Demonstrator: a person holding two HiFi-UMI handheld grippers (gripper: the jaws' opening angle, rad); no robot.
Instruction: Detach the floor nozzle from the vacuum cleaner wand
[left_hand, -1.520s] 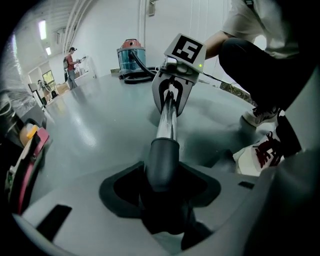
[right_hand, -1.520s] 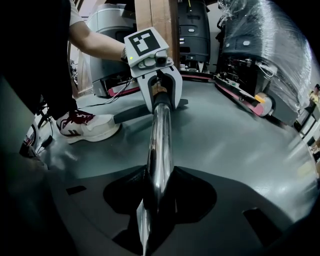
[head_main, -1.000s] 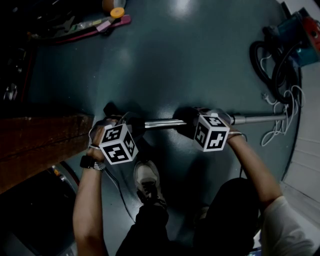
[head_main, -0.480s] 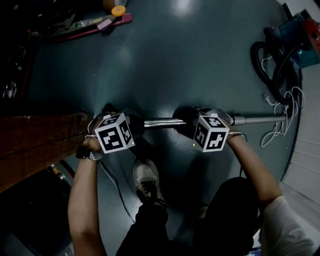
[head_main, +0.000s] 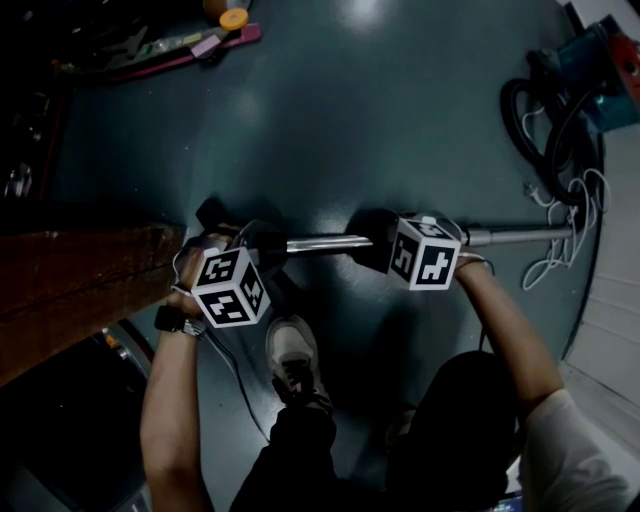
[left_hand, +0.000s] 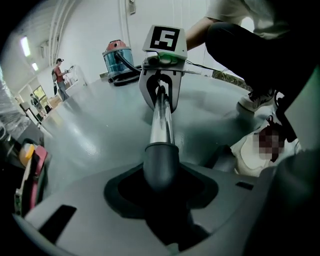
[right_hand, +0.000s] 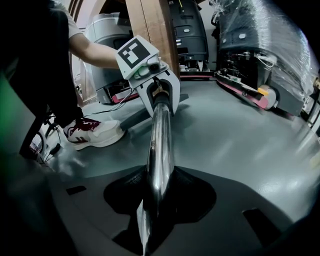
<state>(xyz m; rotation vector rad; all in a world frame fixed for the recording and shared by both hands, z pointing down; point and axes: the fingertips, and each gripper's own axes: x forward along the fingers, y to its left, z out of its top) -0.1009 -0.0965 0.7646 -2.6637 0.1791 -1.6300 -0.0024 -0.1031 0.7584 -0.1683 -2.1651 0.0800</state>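
Left claw (left_hand: 161, 192) clenches the dark nozzle neck (left_hand: 161, 162), which sits joined to the wand's (head_main: 320, 242) left end. Right claw (right_hand: 157, 195) clamps the chrome wand farther right. A shoe (head_main: 292, 360) stands on the floor (head_main: 350, 120) just below the wand.

head view looked steeply down from above, each gripper view sat close along the wand (left_hand: 161, 125), one faced the right gripper (left_hand: 161, 97), the other the left gripper (right_hand: 160, 100), wand shared by all
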